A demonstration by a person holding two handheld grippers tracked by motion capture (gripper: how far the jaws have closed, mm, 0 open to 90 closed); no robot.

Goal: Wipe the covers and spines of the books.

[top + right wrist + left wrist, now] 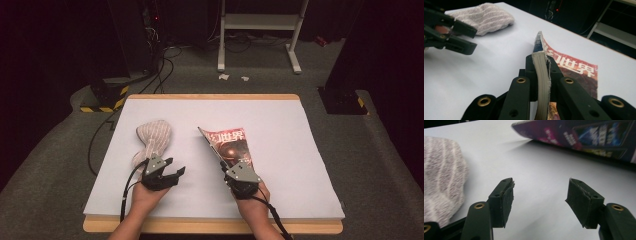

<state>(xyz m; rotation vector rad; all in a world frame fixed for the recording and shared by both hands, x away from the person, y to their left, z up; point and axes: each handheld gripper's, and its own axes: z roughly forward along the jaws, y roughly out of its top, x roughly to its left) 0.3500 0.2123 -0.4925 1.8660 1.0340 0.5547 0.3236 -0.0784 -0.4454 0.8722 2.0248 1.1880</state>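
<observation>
Two bare forearms reached in from the near edge of the white-covered wooden counter (300, 145), each hand wrapped around the body of a black two-jaw tool. The right hand (254, 197) sat close to the near edge, wrist fairly straight, holding the right tongs (223, 162) pointed away from the person and slightly toward the left. The jaws were clamped tight on the near left edge of a thin red-covered magazine with white characters across its cover (234, 145); in the right gripper view the stacked pale page edges stood squeezed between the two pads, and the magazine (571, 70) was tipped up on that side, its far right part resting on the counter. The cover bowed a little above the grip.

The left hand (145, 194) lay farther left at about the same depth, turned so that the left tongs (176, 171) pointed rightward across the counter toward the magazine. Its jaws stood well apart with nothing between them; the left gripper view showed bare white surface in the gap (539, 202) and the raised magazine well beyond the pads. A soft bundle of pinkish-grey cloth with pale stripes (152, 139) lay just beyond and to the left of that gripper, not touched by the pads.
</observation>
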